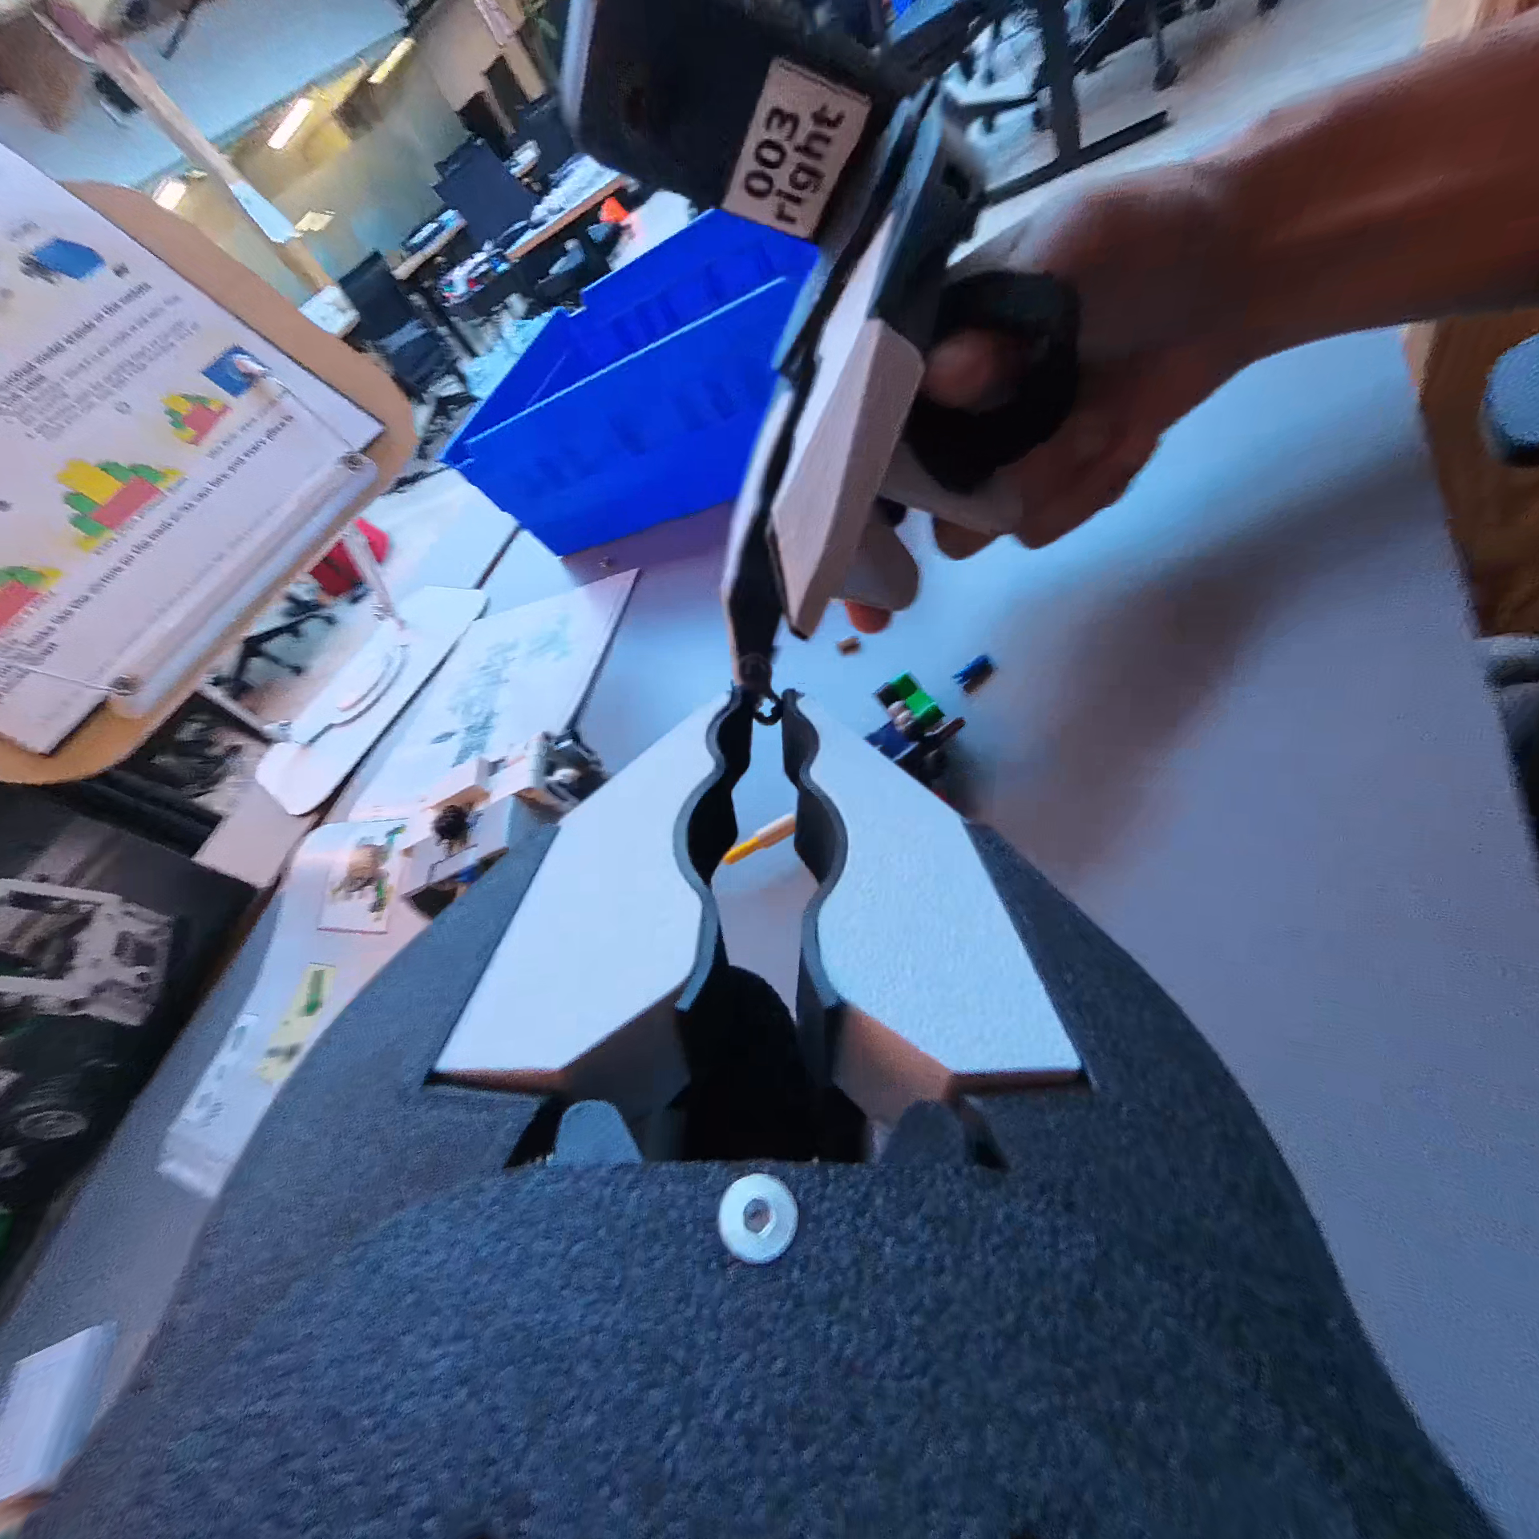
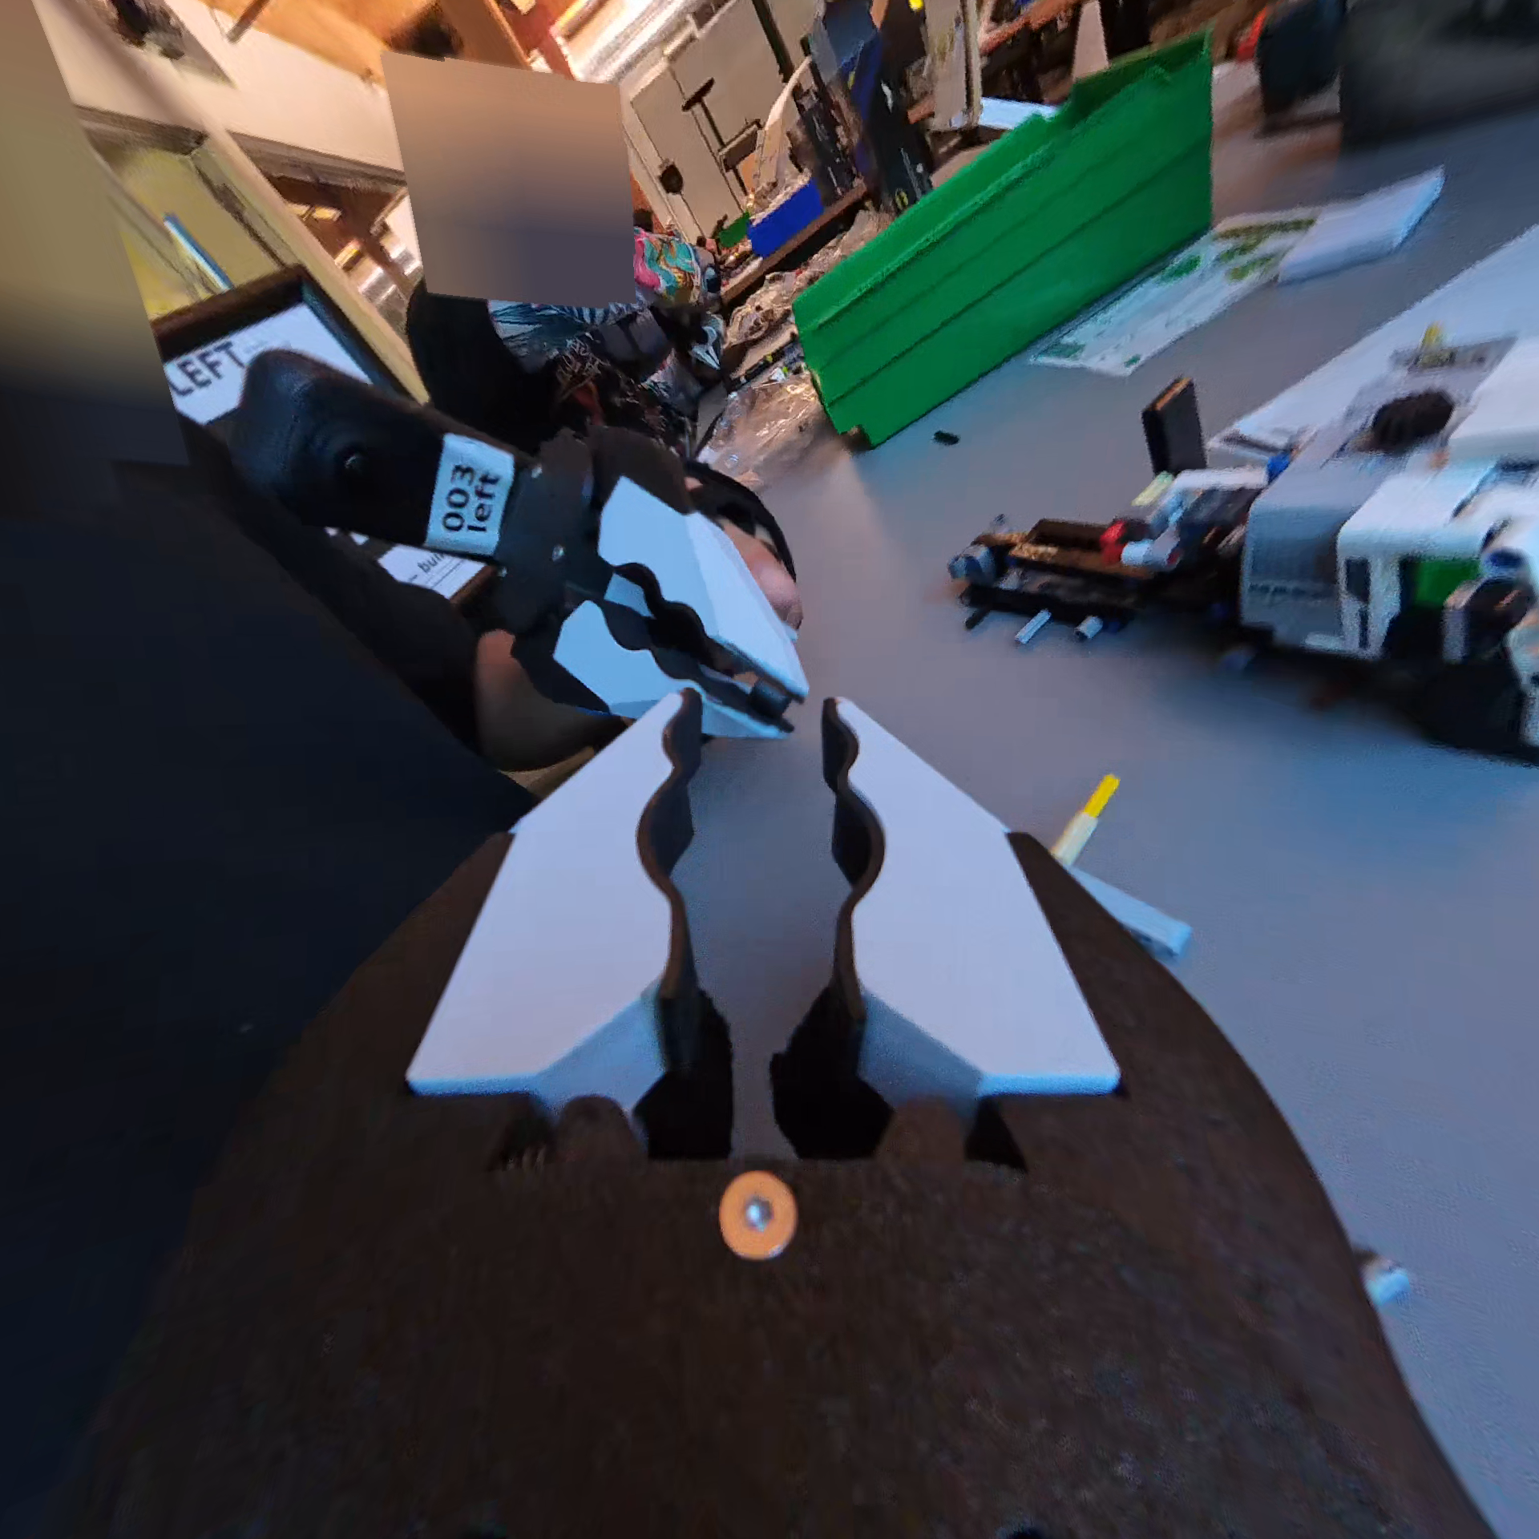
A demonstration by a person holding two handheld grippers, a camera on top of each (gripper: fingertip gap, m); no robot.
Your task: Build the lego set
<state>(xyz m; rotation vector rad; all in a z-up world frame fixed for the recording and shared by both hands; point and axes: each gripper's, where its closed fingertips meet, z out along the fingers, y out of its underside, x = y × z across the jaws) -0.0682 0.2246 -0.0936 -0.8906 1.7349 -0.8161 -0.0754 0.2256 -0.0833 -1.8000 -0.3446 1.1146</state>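
My left gripper (image 1: 766,701) is shut at its tips on a small black ring-shaped Lego piece (image 1: 767,713) and holds it above the grey table. In the right wrist view the left gripper (image 2: 779,708) comes in from the left with the piece (image 2: 763,696) at its tips. My right gripper (image 2: 759,706) is open and empty, its fingers on either side of the left gripper's tips. In the left wrist view the right gripper (image 1: 754,662), held by a hand, points down right above the black piece. A partly built white Lego truck (image 2: 1374,566) and a black chassis (image 2: 1058,566) lie at right.
A yellow pin (image 1: 758,837) lies on the table (image 1: 1207,833) under the grippers. Green, black and blue loose pieces (image 1: 912,708) lie beyond. A blue bin (image 1: 633,400) and an instruction sheet on a stand (image 1: 150,433) are at left. A green bin (image 2: 1016,250) stands farther back. Less than 4 cm separates the two grippers' tips.
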